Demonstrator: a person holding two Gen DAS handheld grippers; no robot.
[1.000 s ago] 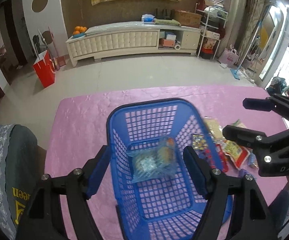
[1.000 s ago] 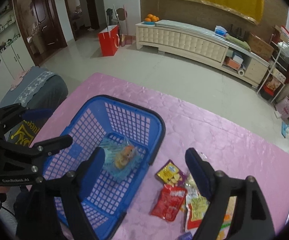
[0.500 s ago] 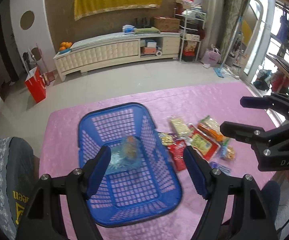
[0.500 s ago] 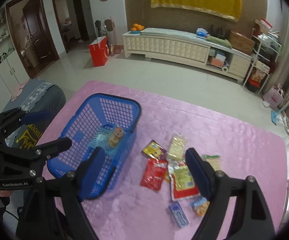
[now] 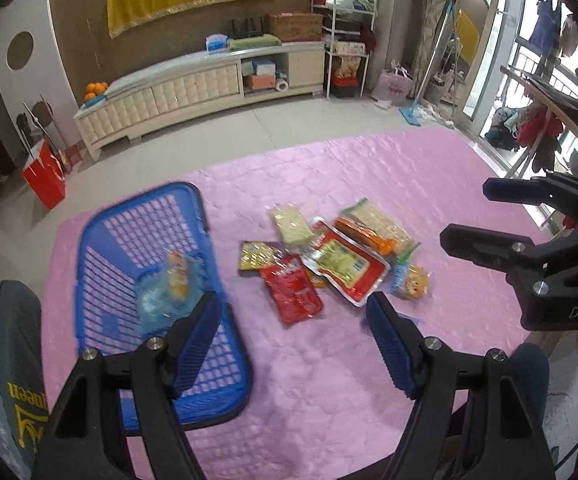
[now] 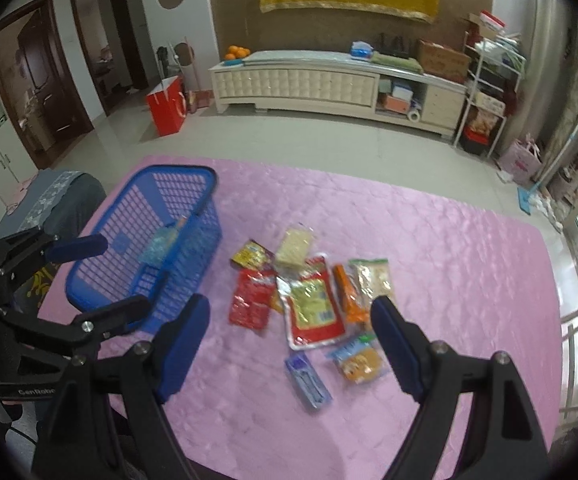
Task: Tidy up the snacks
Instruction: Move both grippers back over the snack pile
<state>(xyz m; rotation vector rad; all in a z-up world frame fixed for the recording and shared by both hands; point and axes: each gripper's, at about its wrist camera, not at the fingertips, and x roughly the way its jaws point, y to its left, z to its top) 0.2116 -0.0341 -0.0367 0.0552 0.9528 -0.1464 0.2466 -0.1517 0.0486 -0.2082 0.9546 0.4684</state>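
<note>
Right wrist view: one bag (image 6: 160,243) lies in the basket (image 6: 177,171) left of both grippers' parted, empty jaws; the packets (image 6: 313,304) ahead remain unsorted.

Left gripper (image 5: 295,332) low centre in own view, jaws spread wide, blue pads (image 5: 197,336) facing each other, nothing between them. Seen again at left edge of right wrist view (image 6: 89,276), black fingers pointing right, gaping. Right gripper (image 6: 291,338) bottom centre in own view, jaws likewise wide apart, empty, blue pads (image 6: 395,344) angled inward. Also visible at right edge of left wrist view (image 5: 477,216), two black fingers pointing left, parted.
</note>
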